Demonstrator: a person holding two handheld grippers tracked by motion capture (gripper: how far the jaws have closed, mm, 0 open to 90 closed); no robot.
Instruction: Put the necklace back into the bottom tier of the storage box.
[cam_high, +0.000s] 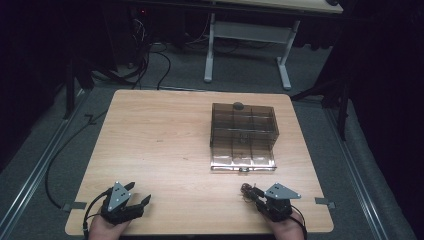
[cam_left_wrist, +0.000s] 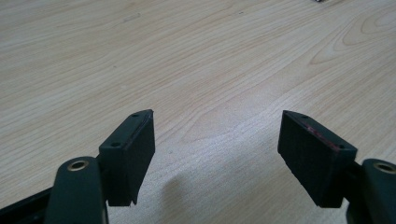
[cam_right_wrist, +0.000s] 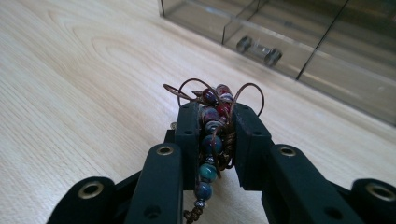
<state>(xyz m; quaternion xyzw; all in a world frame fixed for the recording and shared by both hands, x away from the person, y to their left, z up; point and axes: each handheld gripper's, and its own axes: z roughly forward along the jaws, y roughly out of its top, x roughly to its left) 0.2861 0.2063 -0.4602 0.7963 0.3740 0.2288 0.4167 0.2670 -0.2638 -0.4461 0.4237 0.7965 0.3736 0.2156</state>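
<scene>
A smoky clear plastic drawer box (cam_high: 244, 131) stands on the wooden table (cam_high: 165, 145), right of centre, with its bottom drawer (cam_high: 243, 161) pulled out toward me; the drawer's small handle (cam_right_wrist: 259, 50) faces my right gripper. My right gripper (cam_high: 253, 192) rests near the table's front right and is shut on a beaded bracelet (cam_right_wrist: 212, 126) of red, blue and teal beads on brown cord, bunched between the jaws. My left gripper (cam_high: 139, 194) lies at the front left, jaws open wide over bare wood (cam_left_wrist: 215, 135), holding nothing.
A small dark knob-like object (cam_high: 238, 105) sits on top of the box at its far edge. Beyond the table are a white desk frame (cam_high: 247, 45) and cables (cam_high: 150, 60) on the grey floor. Tape tabs mark the table's front corners (cam_high: 325, 202).
</scene>
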